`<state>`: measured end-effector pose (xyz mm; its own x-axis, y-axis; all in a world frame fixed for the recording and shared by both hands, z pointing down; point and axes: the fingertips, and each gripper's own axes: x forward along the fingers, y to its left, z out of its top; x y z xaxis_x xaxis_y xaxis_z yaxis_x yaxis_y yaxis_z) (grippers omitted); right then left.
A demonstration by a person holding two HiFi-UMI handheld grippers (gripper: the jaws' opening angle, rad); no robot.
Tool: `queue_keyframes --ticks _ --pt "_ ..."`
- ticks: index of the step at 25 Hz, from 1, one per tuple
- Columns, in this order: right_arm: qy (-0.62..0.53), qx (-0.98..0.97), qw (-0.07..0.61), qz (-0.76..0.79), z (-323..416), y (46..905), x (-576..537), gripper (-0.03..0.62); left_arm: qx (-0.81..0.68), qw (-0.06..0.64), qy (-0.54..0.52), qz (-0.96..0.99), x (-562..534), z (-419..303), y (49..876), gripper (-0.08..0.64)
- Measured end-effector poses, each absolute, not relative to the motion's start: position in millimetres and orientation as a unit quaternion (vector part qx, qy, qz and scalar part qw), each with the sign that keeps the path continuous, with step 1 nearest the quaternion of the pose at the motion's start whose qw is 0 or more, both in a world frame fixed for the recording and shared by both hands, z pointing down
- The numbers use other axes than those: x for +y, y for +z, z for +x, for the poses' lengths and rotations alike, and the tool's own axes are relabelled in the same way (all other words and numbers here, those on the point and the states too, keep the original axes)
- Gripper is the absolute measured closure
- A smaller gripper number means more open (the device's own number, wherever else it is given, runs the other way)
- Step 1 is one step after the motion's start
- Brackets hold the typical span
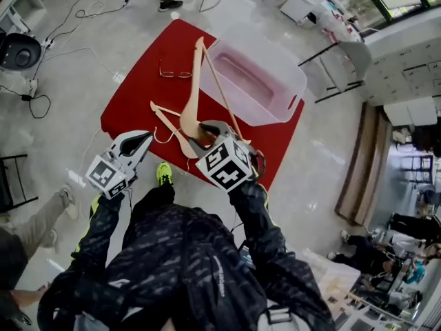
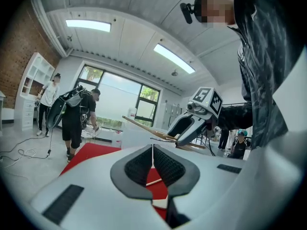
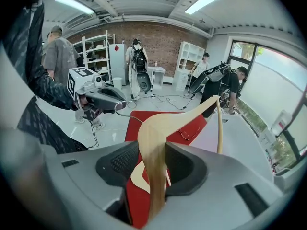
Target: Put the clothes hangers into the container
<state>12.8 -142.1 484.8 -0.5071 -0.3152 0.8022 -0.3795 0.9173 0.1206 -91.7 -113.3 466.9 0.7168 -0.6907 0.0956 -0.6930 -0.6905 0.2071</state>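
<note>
My right gripper [image 1: 203,131] is shut on a pale wooden hanger [image 1: 193,92], held raised over the red mat [image 1: 134,95]. In the right gripper view the hanger's neck [image 3: 156,138] is clamped between the pads of that gripper [image 3: 153,164], and its metal hook curves toward the left gripper [image 3: 108,99]. My left gripper [image 1: 142,141] hovers to the left, shut with nothing in it [image 2: 152,150]. A second wooden hanger [image 1: 171,125] lies on the mat below. A thin brown hanger [image 1: 176,73] lies farther back. The clear container [image 1: 293,81] with a pink floor stands at the mat's right.
The mat lies on a grey floor with cables [image 1: 83,12] at the left. A black chair [image 1: 17,50] stands at the far left and a metal rack [image 1: 331,71] beyond the container. A person's feet [image 1: 169,4] are at the mat's far end; another leg [image 1: 48,212] is near my left.
</note>
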Motion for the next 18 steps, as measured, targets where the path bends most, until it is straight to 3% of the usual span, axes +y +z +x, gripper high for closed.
queue_keyframes --ticks 18 --pt "0.093 -0.86 0.446 0.229 58.2 438.5 -200.5 0.411 -0.292 0.088 0.003 0.952 -170.3 -51.9 425.0 0.548"
